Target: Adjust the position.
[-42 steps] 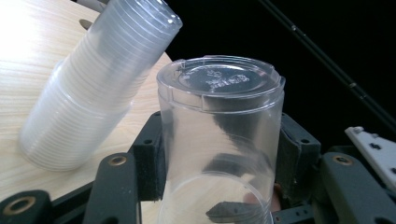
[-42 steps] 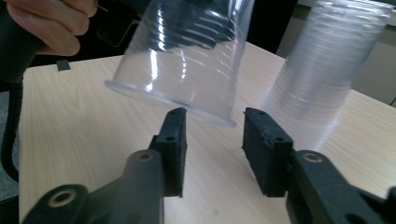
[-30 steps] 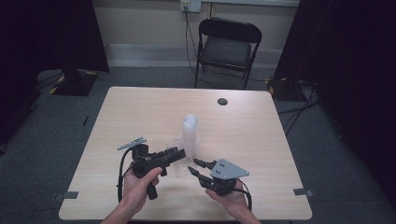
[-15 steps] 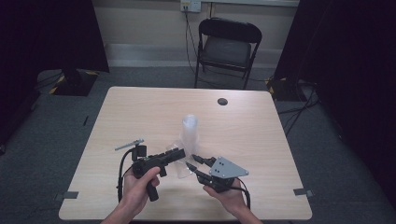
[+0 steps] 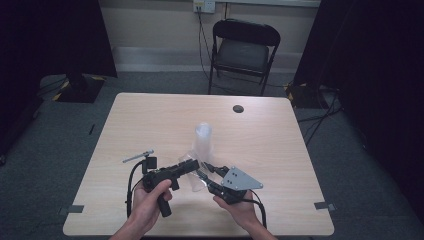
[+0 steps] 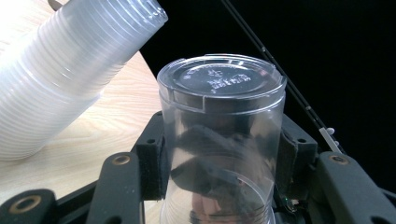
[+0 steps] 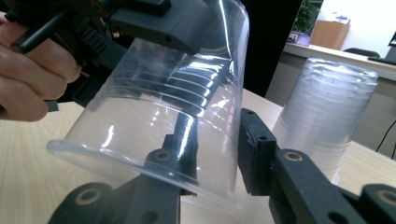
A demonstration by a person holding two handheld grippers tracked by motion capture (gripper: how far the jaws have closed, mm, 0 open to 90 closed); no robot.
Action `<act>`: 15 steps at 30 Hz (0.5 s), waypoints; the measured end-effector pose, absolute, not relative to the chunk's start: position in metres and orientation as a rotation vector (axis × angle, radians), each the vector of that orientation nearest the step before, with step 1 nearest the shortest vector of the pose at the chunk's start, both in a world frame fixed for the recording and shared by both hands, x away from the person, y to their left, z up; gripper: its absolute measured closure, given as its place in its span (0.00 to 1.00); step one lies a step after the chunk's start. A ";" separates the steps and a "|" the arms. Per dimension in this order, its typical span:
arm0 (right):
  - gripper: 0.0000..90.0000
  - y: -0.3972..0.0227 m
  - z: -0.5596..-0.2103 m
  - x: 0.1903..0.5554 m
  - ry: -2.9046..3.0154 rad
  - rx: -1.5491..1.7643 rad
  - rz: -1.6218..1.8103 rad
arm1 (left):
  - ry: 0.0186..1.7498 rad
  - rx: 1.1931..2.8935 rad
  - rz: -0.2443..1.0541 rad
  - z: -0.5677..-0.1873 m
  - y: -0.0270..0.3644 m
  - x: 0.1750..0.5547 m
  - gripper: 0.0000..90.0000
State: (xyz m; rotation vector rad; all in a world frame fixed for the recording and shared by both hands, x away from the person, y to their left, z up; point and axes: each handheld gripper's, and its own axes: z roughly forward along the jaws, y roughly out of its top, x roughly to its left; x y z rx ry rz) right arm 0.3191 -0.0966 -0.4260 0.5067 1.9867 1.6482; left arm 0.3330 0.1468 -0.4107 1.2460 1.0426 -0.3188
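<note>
Left tool (image 5: 192,166) is clamped on a clear plastic cup (image 6: 222,140), held just over the bench (image 5: 150,115) near the cup stack (image 5: 202,140). Right tool (image 5: 205,172) straddles the cup's rim wall (image 7: 205,154), 1 jaw inside, jaws just been closing, not yet pressing; a hard squeeze or a crooked pull could crack the thin wall or bump the stack over.

Clear plastic cup (image 6: 222,140), translucent white cup stack (image 5: 202,141), pale wood-grain table (image 5: 280,150), black chair (image 5: 243,50)

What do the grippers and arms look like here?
Left gripper: black, pistol-style handle, a grey rod standing off its rear, looped black cable. Right gripper: black, topped by a grey three-cornered plate with dark dots, black cable trailing. Jaws are black with brass-coloured rivets and foam pads. Forearms are bare, no sleeves.
</note>
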 end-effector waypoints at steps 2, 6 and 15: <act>0.81 -0.097 -0.426 0.318 1.971 0.509 1.652 | 1.034 1.245 -0.324 -0.411 0.147 0.333 0.52; 0.89 -0.099 -0.425 0.318 1.947 0.495 1.672 | 1.019 1.256 -0.331 -0.411 0.146 0.333 0.49; 0.97 -0.105 -0.422 0.319 1.951 0.498 1.692 | 0.988 1.310 -0.282 -0.410 0.143 0.333 0.41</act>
